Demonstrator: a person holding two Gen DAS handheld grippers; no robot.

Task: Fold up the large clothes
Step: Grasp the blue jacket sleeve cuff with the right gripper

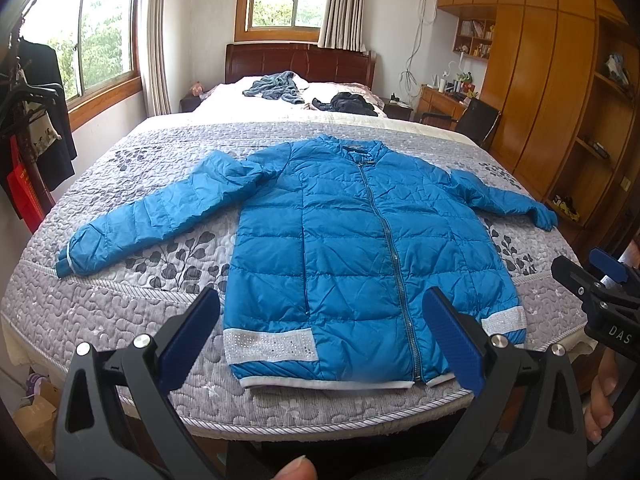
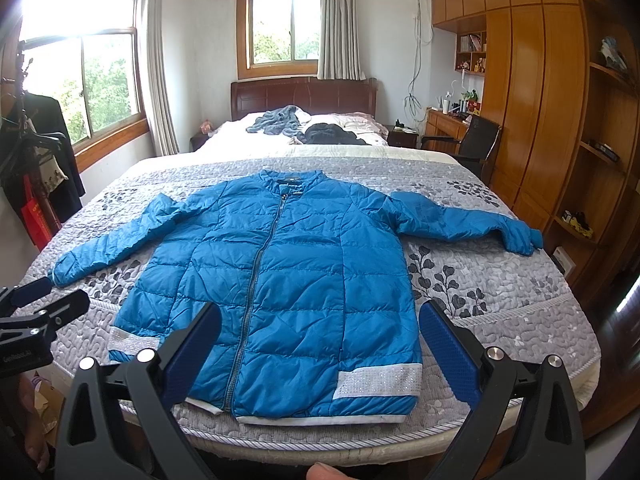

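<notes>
The blue padded jacket [image 1: 352,248] was laid flat, zipped, on the bed [image 1: 120,304]. Both the left gripper [image 1: 320,336] and right gripper [image 2: 320,344] were held open and empty, near the hem. The jacket was judged light, soft and slippery; a sleeve cuff [image 1: 66,264] was considered the best hold.

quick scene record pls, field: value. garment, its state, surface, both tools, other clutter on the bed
garment: blue puffer jacket
state: flat, front up, zipped, both sleeves spread out, unfolded
surface: bed with grey quilted cover, hem at the near edge
left tool: open, holding nothing, short of the hem
right tool: open, holding nothing, short of the hem
clutter: grey-blue garment and dark garment bunched near the headboard
fold progress: none visible
</notes>
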